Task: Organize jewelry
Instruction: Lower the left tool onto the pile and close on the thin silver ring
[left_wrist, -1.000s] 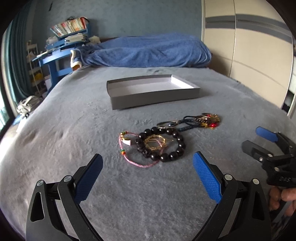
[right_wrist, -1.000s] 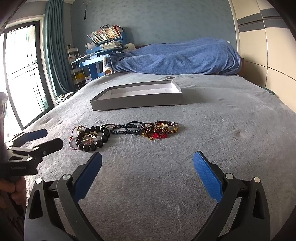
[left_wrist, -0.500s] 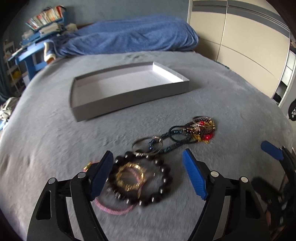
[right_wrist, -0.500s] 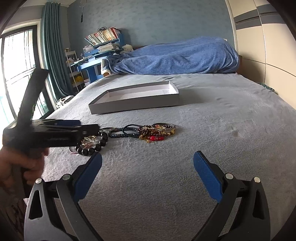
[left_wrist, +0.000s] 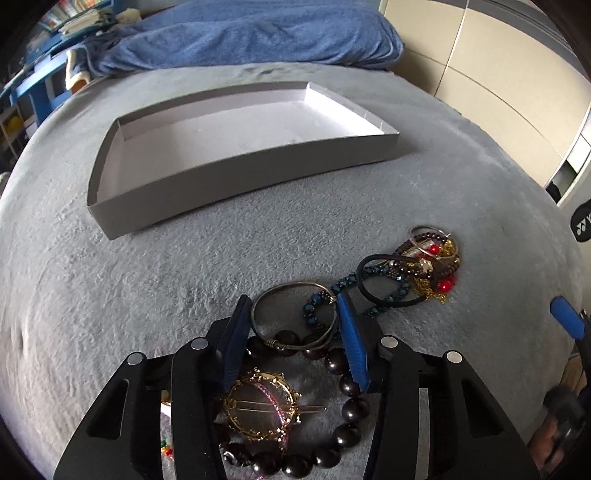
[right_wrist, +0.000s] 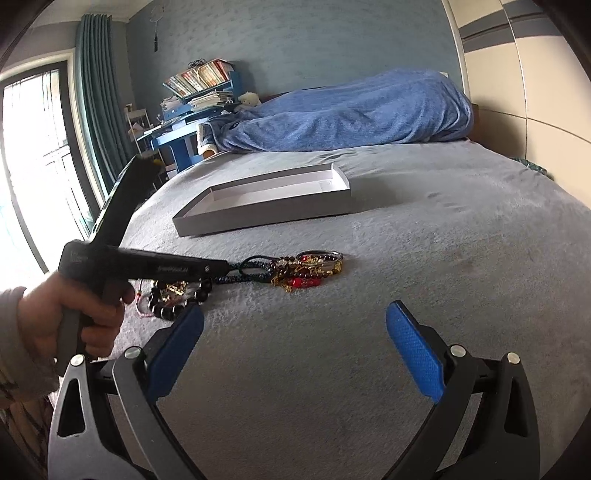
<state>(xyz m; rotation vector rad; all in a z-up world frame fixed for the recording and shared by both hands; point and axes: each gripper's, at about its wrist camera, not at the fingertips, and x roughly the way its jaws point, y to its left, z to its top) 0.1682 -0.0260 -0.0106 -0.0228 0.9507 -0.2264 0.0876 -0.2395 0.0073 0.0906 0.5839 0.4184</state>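
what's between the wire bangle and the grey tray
Only bare grey blanket lies between the wire bangle and the grey tray, seen plainly in the left wrist view.

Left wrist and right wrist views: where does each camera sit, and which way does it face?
Left wrist: on the left tongs, tilted down at the bead bracelet and wire bangle, tray beyond; own blue pads show, plus a right pad at the frame's right.
Right wrist: on the right tongs, low, facing along the bed to the blanket; the left hand shows.
Both share the tray and jewelry.
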